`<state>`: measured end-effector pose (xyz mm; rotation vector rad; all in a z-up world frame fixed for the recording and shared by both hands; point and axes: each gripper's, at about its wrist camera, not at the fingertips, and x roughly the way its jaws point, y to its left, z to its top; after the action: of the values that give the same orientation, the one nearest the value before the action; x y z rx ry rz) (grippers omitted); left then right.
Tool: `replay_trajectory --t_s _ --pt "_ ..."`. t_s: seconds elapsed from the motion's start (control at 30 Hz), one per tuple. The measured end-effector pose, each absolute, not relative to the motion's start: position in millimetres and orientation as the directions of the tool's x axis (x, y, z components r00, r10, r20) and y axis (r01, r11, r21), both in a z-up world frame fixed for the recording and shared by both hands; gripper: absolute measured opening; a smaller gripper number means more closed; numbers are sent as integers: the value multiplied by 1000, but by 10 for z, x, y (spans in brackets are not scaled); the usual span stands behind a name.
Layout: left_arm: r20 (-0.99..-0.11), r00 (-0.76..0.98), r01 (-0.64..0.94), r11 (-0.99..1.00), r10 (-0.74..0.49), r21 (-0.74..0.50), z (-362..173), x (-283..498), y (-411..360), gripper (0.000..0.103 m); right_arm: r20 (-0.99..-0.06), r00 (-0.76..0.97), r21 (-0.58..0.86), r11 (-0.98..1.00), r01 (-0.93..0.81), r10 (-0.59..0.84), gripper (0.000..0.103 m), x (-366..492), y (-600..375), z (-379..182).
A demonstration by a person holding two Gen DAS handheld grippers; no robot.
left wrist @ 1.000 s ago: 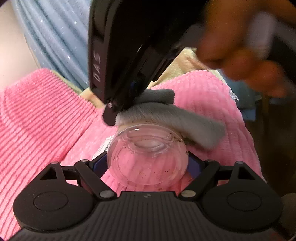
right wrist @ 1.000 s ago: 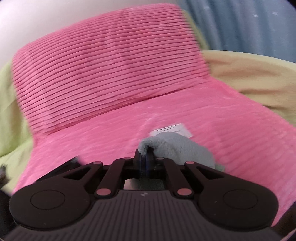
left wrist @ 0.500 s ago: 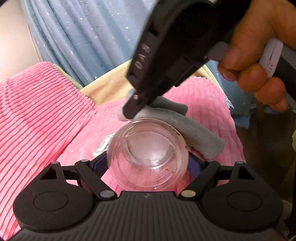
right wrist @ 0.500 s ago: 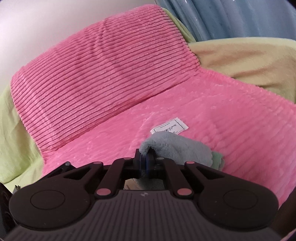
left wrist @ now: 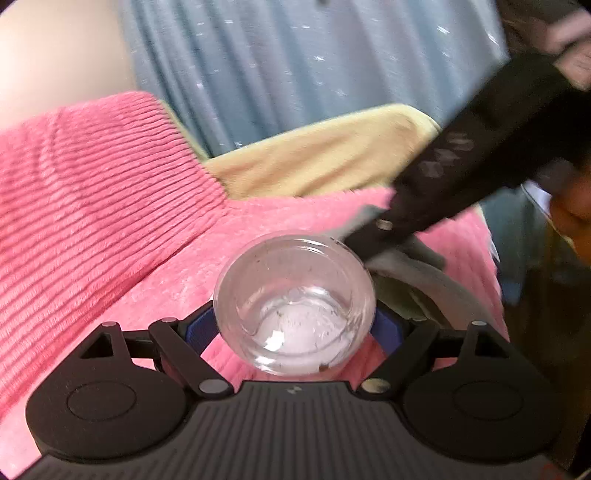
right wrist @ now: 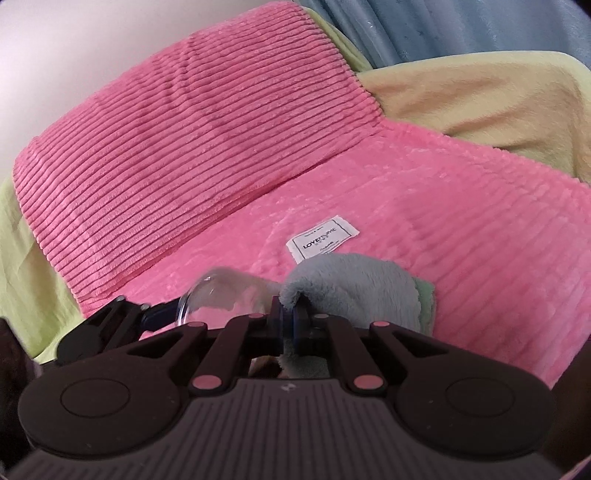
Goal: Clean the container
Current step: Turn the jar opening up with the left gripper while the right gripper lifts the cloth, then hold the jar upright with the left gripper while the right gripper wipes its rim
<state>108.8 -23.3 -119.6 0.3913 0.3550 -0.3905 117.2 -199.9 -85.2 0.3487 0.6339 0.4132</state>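
Left gripper (left wrist: 295,328) clamped around a clear glass jar (left wrist: 294,301), blue pads pressed to its two sides, open mouth tilted up toward the camera. Specks of dark dirt on the inner wall and near the rim; a bright glare on the bottom. Jar held just above a pink ribbed blanket (left wrist: 92,206).

Right gripper (right wrist: 288,317) with jaws pressed together, pinching a fold of a grey fluffy cloth (right wrist: 354,291). Cloth bunched ahead of the fingertips, a green layer (right wrist: 426,306) showing at its right edge. In the left wrist view, same gripper (left wrist: 373,236) slanting in from the upper right, blurred, its tip just beside the far right rim of the jar, cloth (left wrist: 424,269) trailing below and to the right of it; whether cloth touches glass hard to tell. In the right wrist view, jar (right wrist: 221,295) just left of the cloth, lying sideways, blurred, with part of the left gripper (right wrist: 110,325) at its left.

A hand (left wrist: 569,206) at the right edge of the left wrist view, blurred, around the right gripper's handle.

White label (right wrist: 322,238) with dark print sewn on the pink blanket, just behind the cloth. Pink ribbed cushion (right wrist: 192,122) rising behind, yellow-green blanket (right wrist: 480,99) to the right, blue curtain (right wrist: 443,26) with small pale marks at the back.
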Motion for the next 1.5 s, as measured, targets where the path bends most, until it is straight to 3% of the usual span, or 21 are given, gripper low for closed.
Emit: replay_trajectory --t_s 0.23,1.07,1.27,1.5 --pt "-392 871 407 882 -297 235 -1249 1314 -281 85 -441 740 382 852 -358 508 3 1178 -1980 -612" --pt "-376 874 394 902 -308 176 -1310 1335 -207 85 -549 607 298 813 -501 575 4 1446 -1525 -670" --pt "-375 875 394 901 -307 181 -1314 1328 -216 85 -531 594 317 792 -522 604 3 1642 -1325 -689" --pt "-373 874 396 901 -310 177 -1319 1332 -212 85 -547 639 274 838 -473 540 3 1903 -1468 -716"
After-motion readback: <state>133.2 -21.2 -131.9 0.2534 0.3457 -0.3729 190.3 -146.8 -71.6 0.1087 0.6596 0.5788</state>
